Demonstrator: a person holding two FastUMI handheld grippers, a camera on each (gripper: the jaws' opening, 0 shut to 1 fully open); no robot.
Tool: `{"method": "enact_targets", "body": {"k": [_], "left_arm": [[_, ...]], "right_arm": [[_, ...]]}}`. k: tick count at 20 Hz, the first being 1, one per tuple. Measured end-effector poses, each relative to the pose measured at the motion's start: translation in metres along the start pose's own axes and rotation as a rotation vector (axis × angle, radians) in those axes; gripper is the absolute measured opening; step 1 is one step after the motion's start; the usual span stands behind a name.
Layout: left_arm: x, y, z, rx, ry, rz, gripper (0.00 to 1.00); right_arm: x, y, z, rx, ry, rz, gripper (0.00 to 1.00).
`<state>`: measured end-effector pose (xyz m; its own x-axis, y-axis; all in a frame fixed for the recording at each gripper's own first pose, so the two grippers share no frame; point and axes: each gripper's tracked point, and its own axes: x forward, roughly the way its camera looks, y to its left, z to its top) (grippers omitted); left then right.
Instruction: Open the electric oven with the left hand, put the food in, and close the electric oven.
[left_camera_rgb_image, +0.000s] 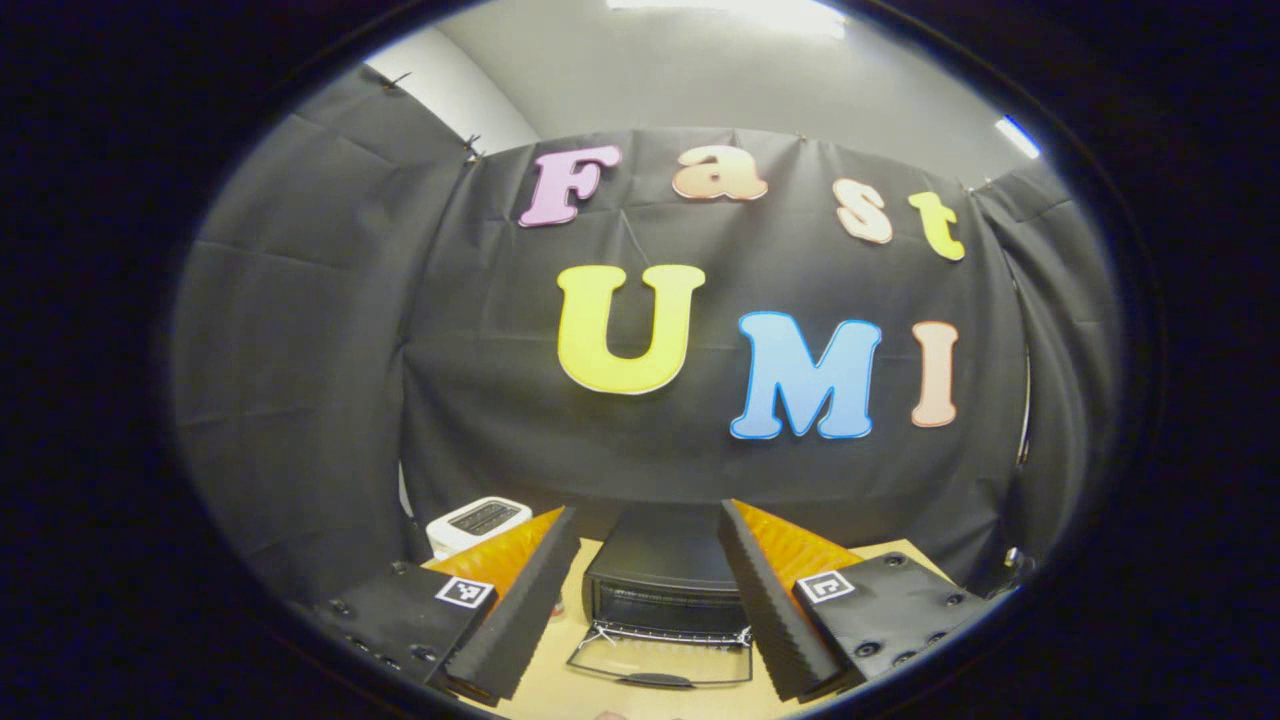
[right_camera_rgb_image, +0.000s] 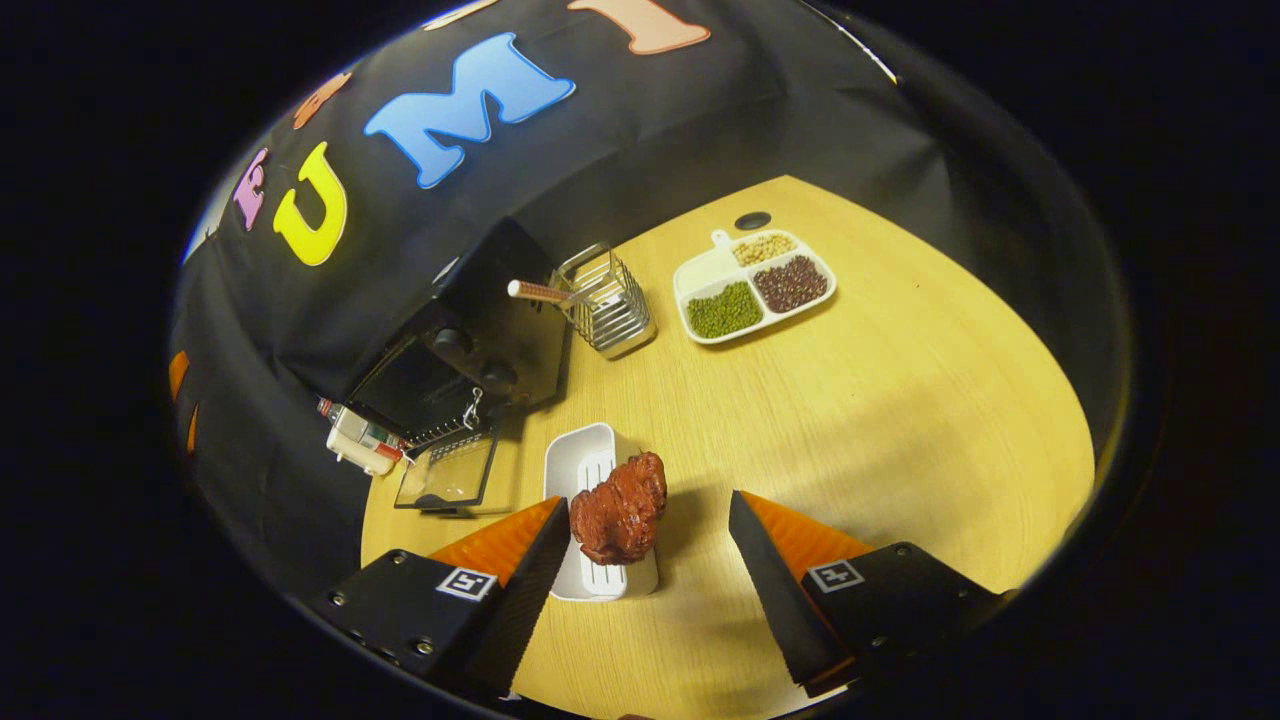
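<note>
The black electric oven (left_camera_rgb_image: 665, 575) stands straight ahead on the table with its glass door (left_camera_rgb_image: 660, 660) folded down flat toward me. My left gripper (left_camera_rgb_image: 648, 515) is open, held back from the oven, with nothing between its fingers. In the right gripper view the oven (right_camera_rgb_image: 480, 340) is at the left, its door (right_camera_rgb_image: 445, 470) hanging open. The food (right_camera_rgb_image: 620, 510), a reddish-brown lump of meat, rests on a white tray (right_camera_rgb_image: 590, 465). My right gripper (right_camera_rgb_image: 648, 500) is open around the food, which lies close to the left finger (right_camera_rgb_image: 530, 575); the right finger stands well apart.
A wire rack (right_camera_rgb_image: 605, 300) with a stick in it stands right of the oven. A divided white plate (right_camera_rgb_image: 712, 272) of beans lies farther back on the wooden table (right_camera_rgb_image: 900, 400). A white toaster (left_camera_rgb_image: 478, 520) sits left of the oven.
</note>
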<state>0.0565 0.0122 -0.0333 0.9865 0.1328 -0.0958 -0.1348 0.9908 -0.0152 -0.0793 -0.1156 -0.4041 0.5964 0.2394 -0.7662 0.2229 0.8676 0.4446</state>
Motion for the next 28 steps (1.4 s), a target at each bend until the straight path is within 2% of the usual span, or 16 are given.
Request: {"method": "enact_targets", "body": {"k": [1, 2, 3, 4, 5, 6, 7, 8, 10, 11, 12, 13, 16, 22, 28], "left_arm": [[-0.005, 0.002, -0.001, 0.007, 0.006, 0.019, 0.98], [-0.007, 0.004, -0.003, 0.014, 0.013, 0.038, 0.98], [-0.011, 0.008, -0.003, 0.02, 0.018, 0.063, 0.98], [-0.015, 0.01, -0.002, 0.019, 0.02, 0.081, 0.95], [-0.018, 0.009, -0.002, 0.012, 0.021, 0.094, 0.98], [-0.021, 0.008, -0.003, 0.004, 0.025, 0.101, 0.95], [-0.024, 0.007, -0.005, 0.002, 0.029, 0.104, 0.95], [-0.024, 0.004, -0.006, 0.005, 0.029, 0.1, 0.95], [-0.023, 0.0, -0.008, 0.018, 0.032, 0.082, 0.98], [-0.021, -0.001, -0.007, 0.025, 0.031, 0.071, 0.98], [-0.018, -0.003, -0.005, 0.028, 0.029, 0.058, 0.91], [-0.014, -0.005, -0.004, 0.028, 0.025, 0.038, 0.98], [-0.003, -0.006, 0.002, 0.025, 0.013, -0.024, 0.98], [0.013, 0.0, -0.011, 0.017, 0.018, -0.138, 0.99], [0.022, 0.025, -0.02, 0.03, 0.023, -0.208, 0.99]], "right_arm": [[0.007, -0.001, -0.003, 0.017, 0.015, 0.012, 0.96], [0.012, 0.0, -0.004, 0.043, 0.026, 0.039, 0.95], [0.014, 0.004, -0.003, 0.077, 0.034, 0.068, 0.76], [0.019, 0.006, -0.003, 0.111, 0.043, 0.09, 0.75], [0.021, 0.013, -0.003, 0.159, 0.043, 0.13, 0.52], [0.018, 0.016, -0.003, 0.215, 0.05, 0.157, 0.47], [0.018, 0.02, -0.002, 0.253, 0.064, 0.201, 0.27], [0.022, 0.024, 0.0, 0.298, 0.061, 0.22, 0.27], [0.021, 0.025, 0.007, 0.342, 0.052, 0.214, 0.09], [0.019, 0.026, 0.007, 0.349, 0.047, 0.216, 0.09], [0.015, 0.03, 0.01, 0.364, 0.039, 0.222, 0.09], [0.01, 0.034, 0.015, 0.386, 0.024, 0.234, 0.09], [-0.015, 0.057, 0.033, 0.455, -0.043, 0.288, 0.09], [-0.066, 0.135, 0.069, 0.534, -0.169, 0.471, 0.09], [-0.058, 0.219, 0.08, 0.512, -0.199, 0.563, 0.09]]}}
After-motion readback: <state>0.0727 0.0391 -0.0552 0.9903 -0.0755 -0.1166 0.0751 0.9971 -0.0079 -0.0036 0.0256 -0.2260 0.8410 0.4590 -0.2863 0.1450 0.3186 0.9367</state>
